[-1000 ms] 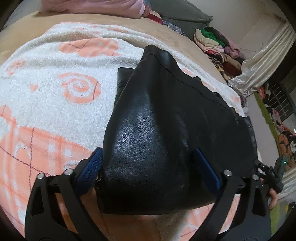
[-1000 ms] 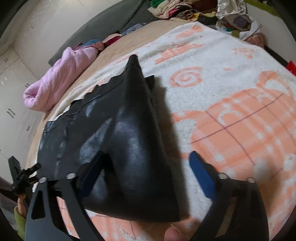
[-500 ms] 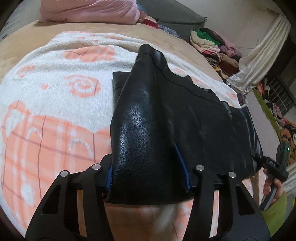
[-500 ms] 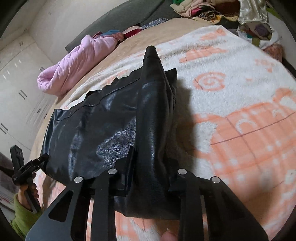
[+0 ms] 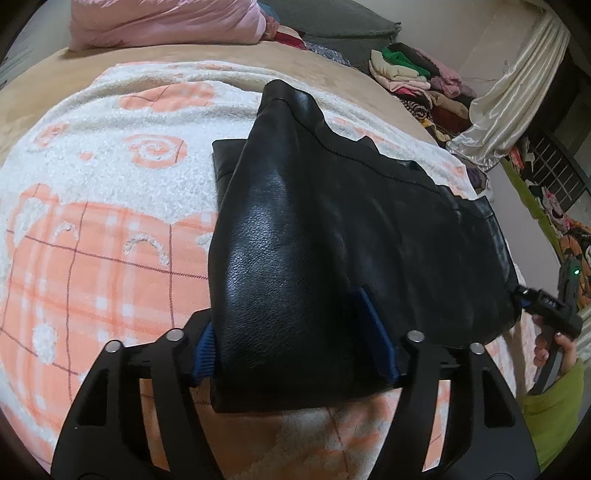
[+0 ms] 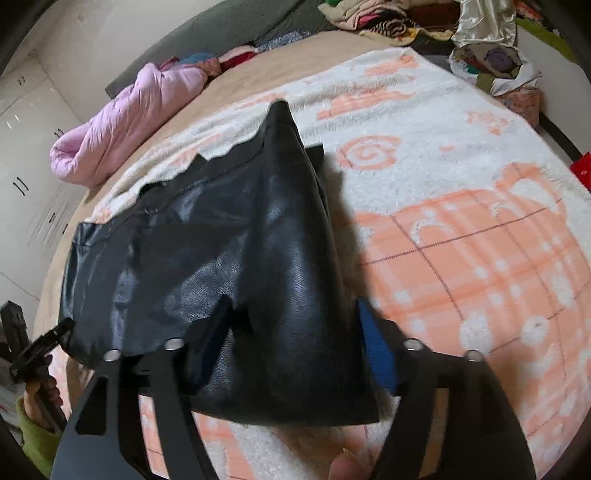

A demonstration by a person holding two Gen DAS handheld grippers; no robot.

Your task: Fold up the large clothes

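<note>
While draped across the bed, black leather garment [image 5: 332,229]: glossy, fine-grained, softly creased, tapering to a narrow stitched tip at the far end and widening to a thick folded hem at the near edge. Lying on a fluffy white blanket [image 5: 110,177] with peach plaid blocks and spiral motifs; tan sheet [image 5: 44,85] showing beyond it.

Left gripper [image 5: 295,354], black frame with ribbed blue pads [image 5: 376,339]: jaws opening, near hem of the garment between them, the left pad against the leather's edge, the right pad half sunk behind a fold. Right gripper [image 6: 284,350]: jaws likewise opening, other corner of the same hem between them; only the right blue pad [image 6: 376,350] plainly seen, its partner dark and lost against the leather. Cannot tell whether either pair presses the material.

Puffy pink quilted bundle [image 6: 129,110] at the bed's far side, grey cushion [image 5: 340,26] next to it, heaped mixed clothes [image 5: 417,85] and a satin cream cloth [image 5: 509,96] in the corner. Lower layers of the garment hidden under the top fold; frame bases cut off at the bottom; right-wrist view slightly blurred. Green sleeve [image 5: 554,410] at the edge.
</note>
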